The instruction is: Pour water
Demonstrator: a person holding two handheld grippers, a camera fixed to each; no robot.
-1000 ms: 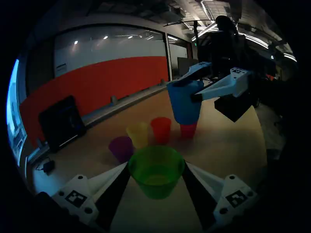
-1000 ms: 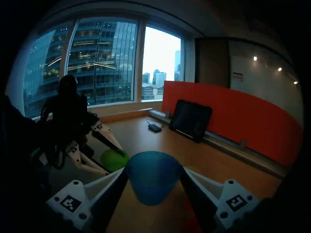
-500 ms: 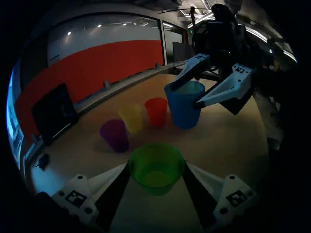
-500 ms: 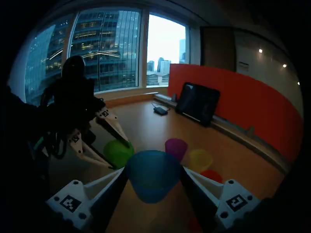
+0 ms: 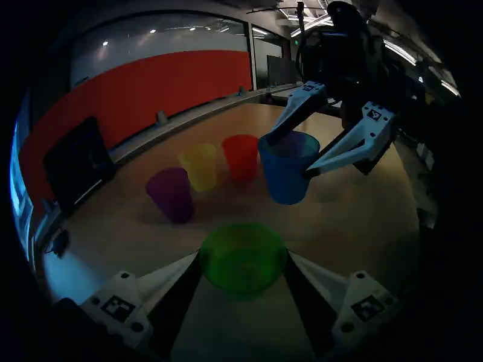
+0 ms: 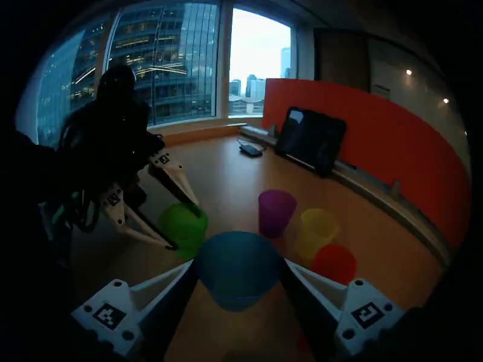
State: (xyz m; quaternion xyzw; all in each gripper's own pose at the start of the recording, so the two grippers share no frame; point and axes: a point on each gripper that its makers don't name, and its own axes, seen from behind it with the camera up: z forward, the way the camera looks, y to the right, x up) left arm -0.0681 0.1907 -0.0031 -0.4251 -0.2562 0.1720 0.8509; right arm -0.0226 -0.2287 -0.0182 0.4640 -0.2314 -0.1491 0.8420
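In the left gripper view my left gripper (image 5: 243,265) is shut on a green cup (image 5: 243,256), held upright above the wooden table (image 5: 362,217). Farther off, the right gripper (image 5: 288,163) holds a blue cup (image 5: 287,169) above the table. In the right gripper view my right gripper (image 6: 236,280) is shut on that blue cup (image 6: 236,274). There the green cup (image 6: 183,226) sits between the left gripper's fingers (image 6: 172,181) at mid-left. Purple (image 5: 171,194), yellow (image 5: 201,166) and red (image 5: 240,157) cups stand in a row on the table.
A dark tablet (image 6: 311,139) leans at the table's back edge by an orange wall panel (image 6: 374,120). A small dark device with a cable (image 6: 249,149) lies near it. Behind the left gripper stands a dark-clothed person (image 6: 115,133). Large windows (image 6: 169,66) are at the back.
Both views have tilted down toward the table. The blue cup has come lower and nearer the row of cups. The purple, yellow and red cups have come into the right gripper view.
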